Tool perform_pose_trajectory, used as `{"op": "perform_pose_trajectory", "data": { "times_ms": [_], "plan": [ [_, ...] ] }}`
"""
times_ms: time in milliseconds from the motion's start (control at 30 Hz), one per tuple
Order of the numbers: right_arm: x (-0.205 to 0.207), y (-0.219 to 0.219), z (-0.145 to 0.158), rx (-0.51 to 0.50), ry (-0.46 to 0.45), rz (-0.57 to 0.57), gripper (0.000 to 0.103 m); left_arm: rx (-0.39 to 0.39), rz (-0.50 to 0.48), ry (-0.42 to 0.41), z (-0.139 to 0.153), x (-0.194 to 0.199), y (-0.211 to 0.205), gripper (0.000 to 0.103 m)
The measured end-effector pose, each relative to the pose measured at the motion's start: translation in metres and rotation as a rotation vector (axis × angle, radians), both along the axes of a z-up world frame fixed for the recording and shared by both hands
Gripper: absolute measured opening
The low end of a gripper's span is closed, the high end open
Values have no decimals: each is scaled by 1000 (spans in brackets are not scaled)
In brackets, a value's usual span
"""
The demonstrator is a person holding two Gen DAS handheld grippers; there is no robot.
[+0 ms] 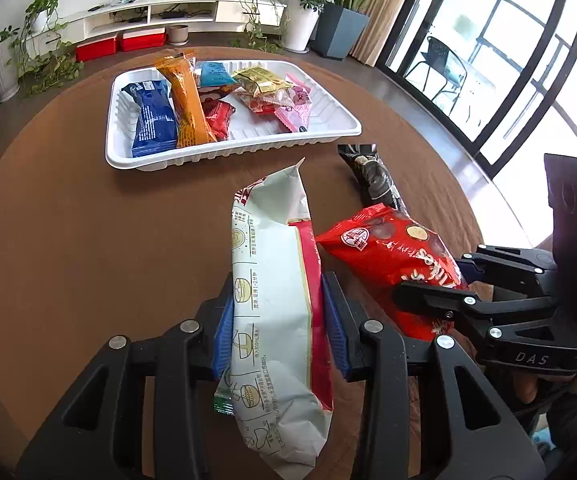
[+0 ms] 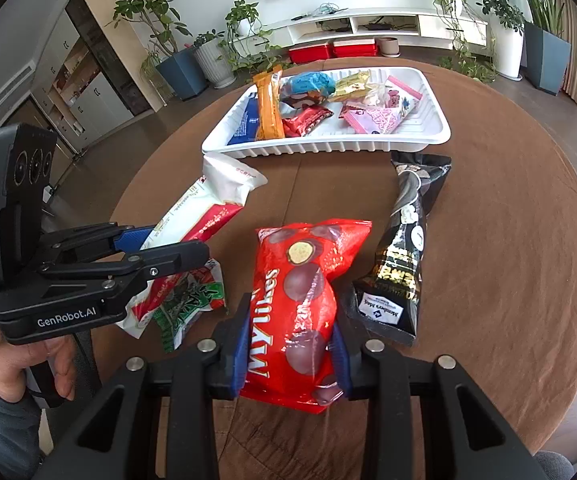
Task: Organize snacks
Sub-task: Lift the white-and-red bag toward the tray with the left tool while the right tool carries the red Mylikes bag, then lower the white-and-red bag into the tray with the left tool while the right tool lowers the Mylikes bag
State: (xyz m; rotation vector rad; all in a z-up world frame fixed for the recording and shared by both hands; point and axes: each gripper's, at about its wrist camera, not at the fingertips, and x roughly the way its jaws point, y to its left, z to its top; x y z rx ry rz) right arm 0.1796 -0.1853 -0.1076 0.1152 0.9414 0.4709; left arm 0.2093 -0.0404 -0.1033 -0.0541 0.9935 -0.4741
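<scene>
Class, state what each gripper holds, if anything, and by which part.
The left gripper clamps the white-and-red snack packet across its middle. The right gripper clamps the red Mylikes chocolate-ball bag across its lower half.

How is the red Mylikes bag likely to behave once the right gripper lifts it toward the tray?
The Mylikes bag will probably sag beyond the right gripper, since its film looks crumpled. The glossy film may slip. It seems puffy, so likely light.
</scene>
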Motion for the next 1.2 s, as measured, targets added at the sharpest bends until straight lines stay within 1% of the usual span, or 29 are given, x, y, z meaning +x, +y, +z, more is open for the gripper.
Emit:
{"op": "perform_pose_trajectory", "data": {
  "times_ms": [200,367,600,767,867,1067,1200],
  "plan": [
    [-2,-5,11,36,-16,-14,36,-42,21,-13,9,-2,7,36],
    [-1,-13,28,87,-35,-20,36,-69,32,-51,29,0,14,36],
    [12,-31,49,100,-79,-60,36,-103,70,-82,46,18,30,36],
    [30,-47,64,99,-108,-101,36,-128,90,-107,62,39,40,37],
    [43,-54,75,89,-138,-117,36,-135,94,-121,70,54,39,37],
    [77,-60,96,85,-181,-130,36,-135,80,-141,88,95,25,37],
    [104,-59,105,84,-198,-129,36,-132,73,-145,94,121,14,37]
  ]
}}
